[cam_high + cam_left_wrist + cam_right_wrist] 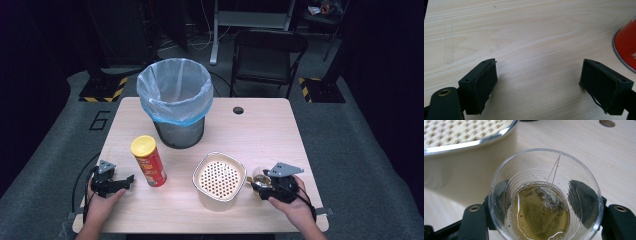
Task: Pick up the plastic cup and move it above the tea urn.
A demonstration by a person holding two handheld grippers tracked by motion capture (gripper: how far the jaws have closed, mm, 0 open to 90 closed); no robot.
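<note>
The right gripper (260,183) sits at about four o'clock on the wooden table (260,130), its jaws closed partway around a clear plastic cup (545,195); through the cup wall both black pads show pressed against its sides. Inside the cup a tea bag (541,213) lies sunk in yellowish liquid, and its thin string (555,167) runs up to the rim at twelve o'clock. Just beside the cup, toward nine o'clock in the high view, stands a cream container with a perforated insert (219,179); it is the nearest thing in the way on that side, and its shiny rim crosses the upper left of the right gripper view.

The left gripper (120,184) rests at about eight o'clock on the table, jaws spread wide with bare wood between them. A red tube can with a yellow lid (148,161) stands upright near its tips, at roughly two o'clock from it; the left gripper view catches just the can's base edge, cut off at the right border.

A mesh bin lined with a pale bag (175,102) stands at the table's eleven o'clock, well apart from both grippers. A cable hole (238,110) sits at one o'clock.

In the high view the cup is small and partly hidden behind the gripper's grey plate, so its contents are hard to make out there. The can's print is too blurred to read.
</note>
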